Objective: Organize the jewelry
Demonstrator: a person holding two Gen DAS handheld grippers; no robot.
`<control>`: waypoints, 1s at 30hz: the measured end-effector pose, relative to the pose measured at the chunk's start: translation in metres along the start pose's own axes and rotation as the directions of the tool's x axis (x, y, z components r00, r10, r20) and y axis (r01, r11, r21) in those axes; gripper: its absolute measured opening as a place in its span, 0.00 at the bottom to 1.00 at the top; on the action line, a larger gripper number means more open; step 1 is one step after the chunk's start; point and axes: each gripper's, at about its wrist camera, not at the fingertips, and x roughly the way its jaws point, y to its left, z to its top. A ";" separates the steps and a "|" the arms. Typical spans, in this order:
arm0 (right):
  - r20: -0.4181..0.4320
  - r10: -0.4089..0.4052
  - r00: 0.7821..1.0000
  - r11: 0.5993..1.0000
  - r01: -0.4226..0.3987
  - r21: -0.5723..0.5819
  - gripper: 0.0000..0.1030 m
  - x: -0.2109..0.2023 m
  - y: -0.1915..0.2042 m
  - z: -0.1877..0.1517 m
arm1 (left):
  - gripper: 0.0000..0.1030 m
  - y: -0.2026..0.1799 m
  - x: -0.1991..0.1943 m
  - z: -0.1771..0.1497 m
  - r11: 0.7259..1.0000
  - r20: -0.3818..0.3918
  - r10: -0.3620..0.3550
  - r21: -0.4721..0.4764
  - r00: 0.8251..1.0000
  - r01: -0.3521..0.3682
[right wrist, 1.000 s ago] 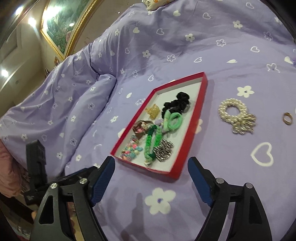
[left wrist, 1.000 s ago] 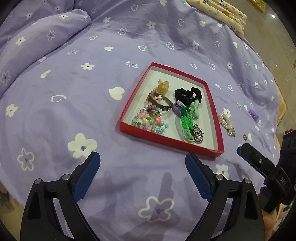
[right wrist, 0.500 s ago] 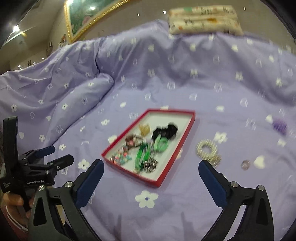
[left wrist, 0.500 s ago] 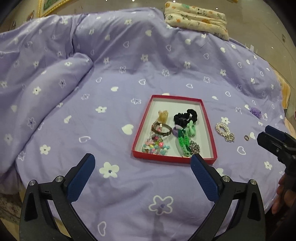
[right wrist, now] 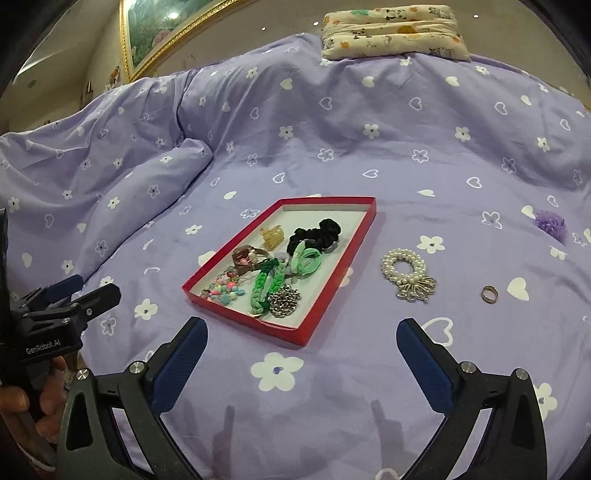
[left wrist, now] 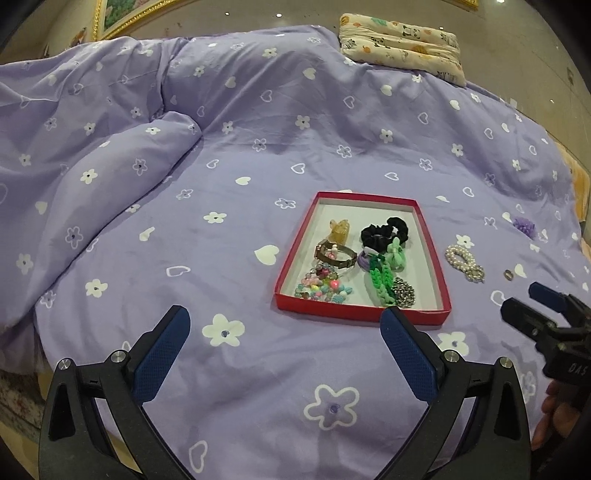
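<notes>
Grippers are sitting nearest us: our left gripper (left wrist: pixel 284 345) at the bottom of its frame and our right gripper (right wrist: pixel 301 354) likewise, and we are holding both at full spread after their jaws have just been opening, with nothing between the pads. Just beyond, in mid-frame, the red tray (right wrist: pixel 306 334) is lying on the purple bedspread (right wrist: pixel 332 147), already holding a green braided band (right wrist: pixel 264 286), a bead bracelet (right wrist: pixel 221 290), a black scrunchie (right wrist: pixel 314 232) and more. To the right of the tray we are seeing three pieces still loose: a pearl bracelet (right wrist: pixel 404 273), a small ring (right wrist: pixel 489 294) further right, and a purple puff (right wrist: pixel 550 223) towards the right edge. We are judging these as what is left. The risk: the ring is tiny and flat on soft cloth, so pads closing may be pinching fabric or pushing it into a fold. At the top, a patterned pillow (right wrist: pixel 391 33) is resting.
</notes>
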 end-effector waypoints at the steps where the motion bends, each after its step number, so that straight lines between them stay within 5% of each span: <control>1: 0.005 0.000 1.000 1.000 0.000 0.003 1.00 0.000 -0.001 -0.001 | 1.00 -0.001 0.001 -0.002 1.000 -0.002 0.002 0.004 1.000 -0.002; 30: -0.012 -0.001 1.000 0.999 0.001 -0.045 1.00 0.006 0.009 -0.011 | 1.00 -0.011 -0.003 -0.008 0.999 -0.006 0.011 0.032 1.000 -0.011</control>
